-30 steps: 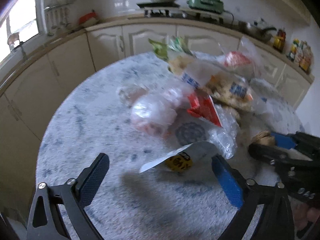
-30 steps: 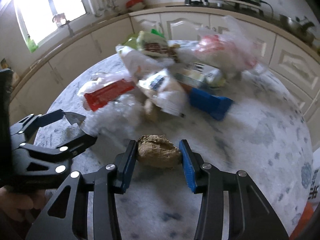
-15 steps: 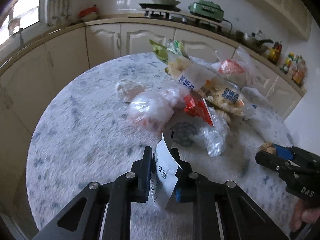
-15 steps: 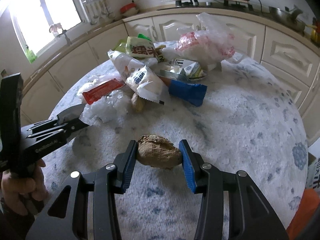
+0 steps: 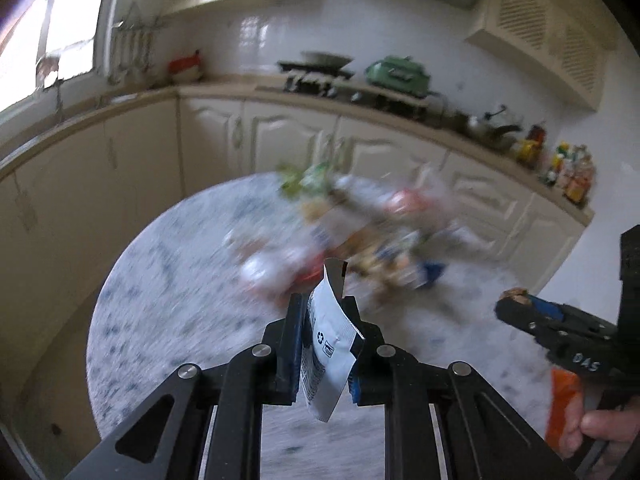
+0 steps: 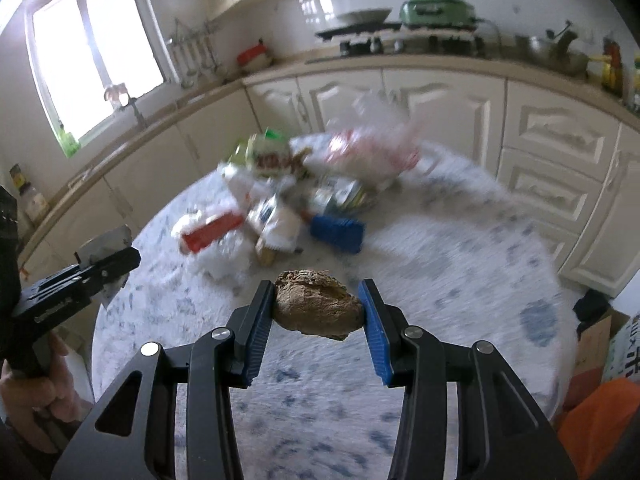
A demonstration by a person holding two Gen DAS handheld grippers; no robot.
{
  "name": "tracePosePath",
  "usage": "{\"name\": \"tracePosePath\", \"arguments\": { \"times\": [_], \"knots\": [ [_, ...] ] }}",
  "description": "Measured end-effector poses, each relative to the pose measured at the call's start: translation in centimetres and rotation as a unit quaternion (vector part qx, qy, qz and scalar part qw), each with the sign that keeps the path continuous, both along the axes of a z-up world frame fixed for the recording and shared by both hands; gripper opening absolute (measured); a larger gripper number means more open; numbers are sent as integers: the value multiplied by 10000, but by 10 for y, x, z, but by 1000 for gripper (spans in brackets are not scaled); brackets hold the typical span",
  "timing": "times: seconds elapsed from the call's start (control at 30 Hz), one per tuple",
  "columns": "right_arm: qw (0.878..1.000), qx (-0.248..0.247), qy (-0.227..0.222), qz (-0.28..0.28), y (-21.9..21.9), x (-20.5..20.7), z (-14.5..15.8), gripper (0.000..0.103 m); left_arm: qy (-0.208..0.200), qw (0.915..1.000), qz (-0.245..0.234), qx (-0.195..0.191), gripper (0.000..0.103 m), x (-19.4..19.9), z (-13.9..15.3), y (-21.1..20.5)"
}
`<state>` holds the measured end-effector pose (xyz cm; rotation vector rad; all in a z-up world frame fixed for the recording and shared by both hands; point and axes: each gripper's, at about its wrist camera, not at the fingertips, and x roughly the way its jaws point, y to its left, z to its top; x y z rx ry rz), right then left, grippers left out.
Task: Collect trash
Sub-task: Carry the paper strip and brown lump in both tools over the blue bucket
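My left gripper (image 5: 322, 344) is clamped on a flat white wrapper (image 5: 326, 344), which stands on edge with its long axis running from 12 to 6 o'clock between the pads. My right gripper (image 6: 318, 312) is clamped on a brown lump (image 6: 316, 308), long axis from 9 to 3 o'clock. Both loads hang clear above the round table (image 6: 460, 272). The remaining trash pile (image 6: 296, 200) lies at 12 o'clock from both grippers, well apart. An orange bag (image 6: 600, 416), possibly the drop point, sits at 4 o'clock, nearer my right hand (image 5: 600, 432).
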<state>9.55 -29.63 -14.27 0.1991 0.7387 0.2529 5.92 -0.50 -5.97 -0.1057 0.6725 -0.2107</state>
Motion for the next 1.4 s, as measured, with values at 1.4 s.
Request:
{"name": "tracePosePath", "arguments": {
  "times": [1.4],
  "knots": [
    [9103, 1224, 1915, -3459, -423, -54, -215, 49, 2708, 8629, -3774, 1994, 36, 185, -192, -590]
  ]
}}
